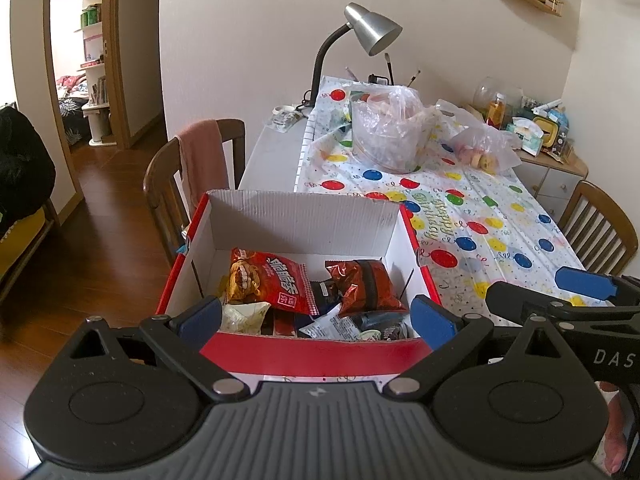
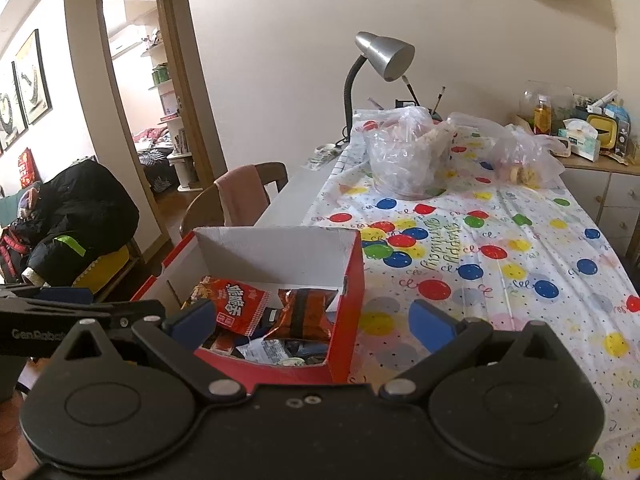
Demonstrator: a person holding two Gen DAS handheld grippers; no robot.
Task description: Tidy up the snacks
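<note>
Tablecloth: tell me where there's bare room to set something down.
Free: the tablecloth stretch right of the red box, running up to the plastic bags; also the uncovered grey strip beside the lamp. Crowded: the box's inside and the far end.

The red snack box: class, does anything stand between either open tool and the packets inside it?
Nothing visible does. The red snack box is open-topped. The left tool faces over its near wall; the red packet lies uncovered on top. The right tool sits by the box's right corner, equally unobstructed.
</note>
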